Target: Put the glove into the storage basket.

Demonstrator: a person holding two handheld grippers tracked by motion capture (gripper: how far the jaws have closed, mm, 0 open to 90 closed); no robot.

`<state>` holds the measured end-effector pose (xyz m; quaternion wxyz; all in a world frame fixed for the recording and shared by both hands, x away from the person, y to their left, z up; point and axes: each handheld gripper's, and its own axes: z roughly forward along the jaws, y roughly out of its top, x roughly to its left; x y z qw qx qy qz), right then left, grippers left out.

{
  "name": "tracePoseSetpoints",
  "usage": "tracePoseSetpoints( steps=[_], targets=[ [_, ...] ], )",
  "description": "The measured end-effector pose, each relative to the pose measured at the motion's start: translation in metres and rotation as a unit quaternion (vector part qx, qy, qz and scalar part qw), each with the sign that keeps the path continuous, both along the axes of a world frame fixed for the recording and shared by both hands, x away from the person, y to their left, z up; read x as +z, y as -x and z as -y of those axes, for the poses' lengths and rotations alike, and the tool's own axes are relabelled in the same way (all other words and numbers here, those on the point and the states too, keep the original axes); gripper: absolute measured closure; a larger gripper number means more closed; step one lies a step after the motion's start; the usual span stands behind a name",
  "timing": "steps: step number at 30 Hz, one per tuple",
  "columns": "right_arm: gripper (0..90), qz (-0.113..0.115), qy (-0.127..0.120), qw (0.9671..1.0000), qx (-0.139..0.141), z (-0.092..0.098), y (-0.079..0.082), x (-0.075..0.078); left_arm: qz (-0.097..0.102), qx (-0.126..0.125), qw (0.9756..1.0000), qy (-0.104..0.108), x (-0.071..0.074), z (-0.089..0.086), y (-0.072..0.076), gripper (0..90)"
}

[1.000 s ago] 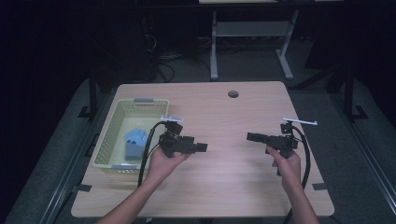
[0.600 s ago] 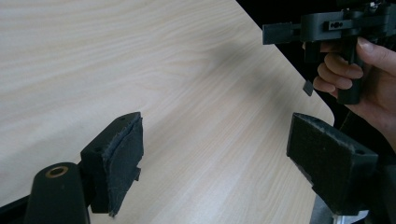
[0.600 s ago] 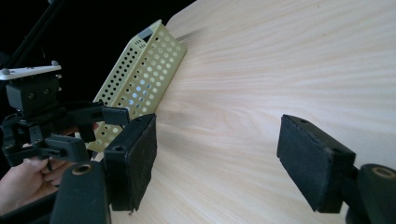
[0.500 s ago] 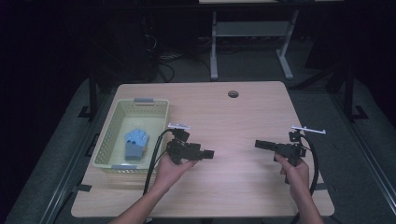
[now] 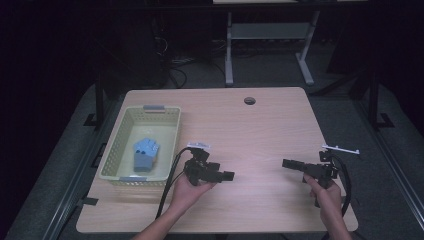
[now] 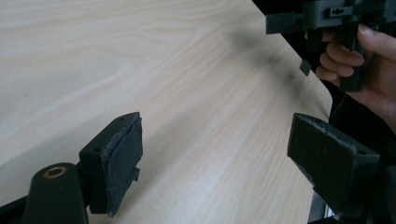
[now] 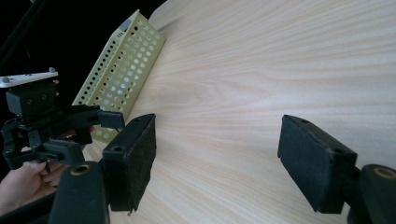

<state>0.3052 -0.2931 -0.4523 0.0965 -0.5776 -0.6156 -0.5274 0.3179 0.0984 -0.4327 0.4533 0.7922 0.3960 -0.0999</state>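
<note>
A pale yellow perforated basket (image 5: 116, 145) stands at the table's left side, and a blue cloth-like item (image 5: 145, 153) lies inside it. My left gripper (image 5: 227, 176) hovers just right of the basket's near corner, pointing right, open and empty. My right gripper (image 5: 287, 163) is near the table's right front, pointing left toward the other one, open with nothing between its pads. In the left gripper view my left gripper (image 6: 233, 154) faces bare wood, with the right gripper (image 6: 280, 22) held by a hand farther off. The right gripper view shows my right gripper (image 7: 219, 154), the basket (image 7: 119, 70) and the left gripper (image 7: 112, 119).
The wooden table (image 5: 250, 135) has a round cable hole (image 5: 249, 100) near its far edge. Bare wood lies between the two grippers. Black cables trail from both grippers toward the near edge. A white metal frame (image 5: 267, 35) stands on the floor beyond the table.
Both hands have drawn back toward the table's near edge. The left gripper moved a little to the right away from the basket, and the right gripper slid right and nearer.
</note>
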Motion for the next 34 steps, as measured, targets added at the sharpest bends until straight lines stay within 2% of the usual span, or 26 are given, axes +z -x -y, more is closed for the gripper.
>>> tracePoseSetpoints(
  steps=[6,14,21,28,32,34],
  targets=[
    [27.5,0.001,0.001,1.0,0.0,0.003,0.006,-0.002,0.007,-0.008,0.9999,-0.001,-0.006,0.0,0.009,17.7],
    [27.4,0.003,0.006,0.9999,0.009,0.001,0.014,-0.004,0.001,-0.019,0.9998,-0.003,-0.019,0.002,0.018,17.9],
    [26.5,0.008,0.008,0.9999,0.013,0.002,0.022,-0.009,0.018,-0.028,0.9994,0.003,-0.024,-0.003,0.03,17.9],
    [25.6,0.016,-0.013,0.9997,0.016,0.0,0.034,-0.011,0.035,-0.034,0.9988,0.012,-0.028,-0.007,0.042,18.0],
    [24.8,0.025,-0.015,0.9991,0.03,-0.008,0.038,-0.013,0.042,-0.041,0.9983,0.005,-0.029,-0.007,0.045,18.0],
    [24.7,0.029,-0.006,0.9987,0.041,-0.012,0.039,-0.012,0.039,-0.042,0.9983,0.007,-0.031,-0.007,0.047,18.0]
  ],
)
